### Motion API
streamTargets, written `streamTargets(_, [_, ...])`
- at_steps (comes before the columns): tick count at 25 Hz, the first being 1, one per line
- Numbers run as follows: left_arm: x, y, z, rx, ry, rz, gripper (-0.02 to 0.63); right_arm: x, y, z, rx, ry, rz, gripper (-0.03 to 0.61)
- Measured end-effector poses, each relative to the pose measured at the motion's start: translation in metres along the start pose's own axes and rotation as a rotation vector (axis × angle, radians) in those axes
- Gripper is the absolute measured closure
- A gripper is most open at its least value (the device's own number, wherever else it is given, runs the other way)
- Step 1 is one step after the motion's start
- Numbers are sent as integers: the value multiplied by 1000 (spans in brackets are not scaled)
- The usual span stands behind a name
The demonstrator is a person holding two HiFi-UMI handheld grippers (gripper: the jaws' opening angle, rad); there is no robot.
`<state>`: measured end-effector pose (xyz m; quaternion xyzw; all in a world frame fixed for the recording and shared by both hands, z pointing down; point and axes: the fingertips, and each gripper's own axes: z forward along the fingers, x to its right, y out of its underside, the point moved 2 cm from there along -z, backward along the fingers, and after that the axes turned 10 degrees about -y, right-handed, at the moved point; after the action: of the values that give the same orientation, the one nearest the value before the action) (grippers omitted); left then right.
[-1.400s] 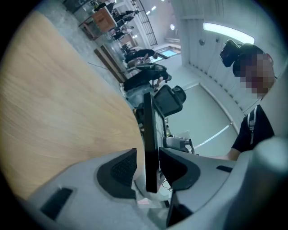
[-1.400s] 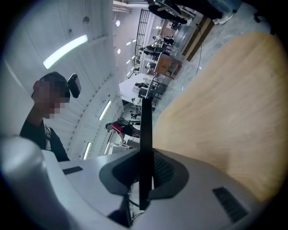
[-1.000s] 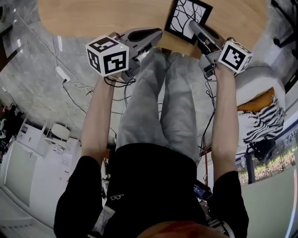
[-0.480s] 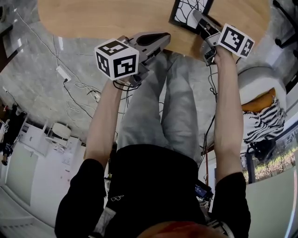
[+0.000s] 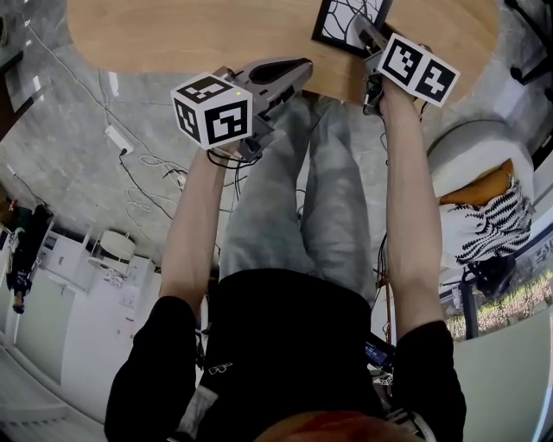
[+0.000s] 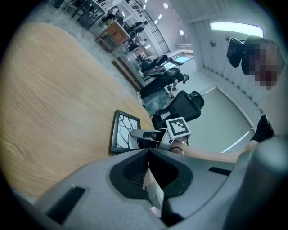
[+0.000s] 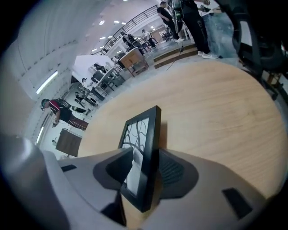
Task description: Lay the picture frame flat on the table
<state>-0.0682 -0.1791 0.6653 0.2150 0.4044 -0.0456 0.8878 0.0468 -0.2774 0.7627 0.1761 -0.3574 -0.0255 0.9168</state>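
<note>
The left gripper [image 5: 302, 71] hangs off the near edge of the wooden surface [image 5: 190, 30], pointing shallowly down at it. Its jaws are closed together with nothing between them. It lies well apart from the picture frame [image 5: 344, 21], which sits over to its right near the same edge.

The right gripper [image 5: 365, 34] is at the frame itself and is clearly the nearer one. Its jaws have just been opening. They now stand wide, one on each side of the frame, and as far as I can judge they are not pressing on it.

What the coming move turns on is how the frame lies between those jaws. Its long axis runs away from the gripper, along the line of the jaws. The glass face, with its branching black lines, turns towards the left jaw and the back towards the right jaw.

The right gripper view shows the frame [image 7: 144, 148] nearly edge-on, apparently standing up from the surface and casting a shadow to its right. The head view hides that under the marker cube. The left gripper view shows the frame's face [image 6: 124, 131] broadside, with the right gripper [image 6: 135, 134] reaching over it. Neither of those views tells whether the frame is fully flat.
</note>
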Motion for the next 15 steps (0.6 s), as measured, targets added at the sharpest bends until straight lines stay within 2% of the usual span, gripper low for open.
streamTargets(3, [1, 0, -1, 13, -6, -10, 604, 8, 1, -2, -10, 144, -61, 413])
streamTargets(6, [0, -10, -3, 82, -52, -34, 604, 10, 0, -7, 1, 198, -106, 416])
streamTargets(8, [2, -20, -5, 144, -101, -26, 604, 5, -3, -17, 31, 199, -107, 438])
streamTargets(10, [9, -32, -10, 201, -157, 13, 604, -4, -9, -33, 88, 181, -107, 519])
streamTargets(15, [51, -63, -32, 319, -257, 121, 604, -45, -24, -92, 251, 41, -75, 563])
